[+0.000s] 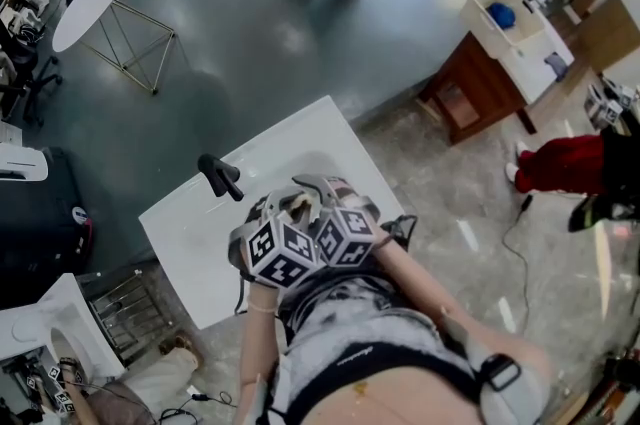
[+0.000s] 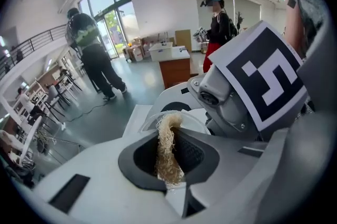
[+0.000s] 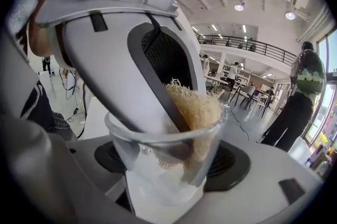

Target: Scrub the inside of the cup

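In the head view, the left gripper (image 1: 285,203) and right gripper (image 1: 335,193) met over a white counter (image 1: 190,243), near a black tap (image 1: 220,176). In the left gripper view, its jaws pinched a straw-coloured scrubber (image 2: 167,149) that reached into the cup (image 2: 196,118). In the right gripper view, its jaws stood wide, gripping the clear cup.

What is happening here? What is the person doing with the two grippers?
A person stands over a white table with a gripper in each hand. The right gripper holds a clear cup, its jaws wide around the cup's walls. The left gripper has its jaws closed on a tan fibrous scrubber and reaches down into the cup, so the scrubber sits inside, against the wall. The scrubbing of the inside appears to be under way.
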Demonstrator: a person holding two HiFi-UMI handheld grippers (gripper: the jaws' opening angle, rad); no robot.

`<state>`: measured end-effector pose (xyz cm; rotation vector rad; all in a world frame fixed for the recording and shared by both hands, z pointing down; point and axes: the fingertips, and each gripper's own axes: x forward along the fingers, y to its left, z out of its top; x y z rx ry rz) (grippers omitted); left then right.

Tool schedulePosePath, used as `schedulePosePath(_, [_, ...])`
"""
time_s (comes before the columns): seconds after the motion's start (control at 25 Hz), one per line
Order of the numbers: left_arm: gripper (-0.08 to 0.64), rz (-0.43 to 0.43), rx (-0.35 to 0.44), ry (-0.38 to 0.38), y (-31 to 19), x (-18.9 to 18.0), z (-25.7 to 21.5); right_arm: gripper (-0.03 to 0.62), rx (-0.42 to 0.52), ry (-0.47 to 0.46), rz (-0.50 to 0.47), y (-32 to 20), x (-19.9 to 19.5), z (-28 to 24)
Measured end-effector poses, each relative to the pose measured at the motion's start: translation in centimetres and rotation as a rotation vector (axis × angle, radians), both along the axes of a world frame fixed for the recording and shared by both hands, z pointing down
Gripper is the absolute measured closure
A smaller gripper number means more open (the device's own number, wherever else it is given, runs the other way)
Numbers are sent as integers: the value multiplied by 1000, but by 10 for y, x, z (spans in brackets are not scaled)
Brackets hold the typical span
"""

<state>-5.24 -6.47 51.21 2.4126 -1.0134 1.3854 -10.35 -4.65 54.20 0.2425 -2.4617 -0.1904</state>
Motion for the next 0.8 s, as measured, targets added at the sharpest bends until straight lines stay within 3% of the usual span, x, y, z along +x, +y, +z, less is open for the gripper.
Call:
schedulePosePath(0.28, [514,44,-7,39,5,1,0,198,13,0,-21,3,-2,0])
schedulePosePath(0.6, [506,-21,170,-9,-9,-15,-26,198,-36,-28,19,-3,1,-1])
schedulePosePath(0.8, [502,-29,235,-70,-13,-21,-34,198,-42,-13,32,-8,2,2])
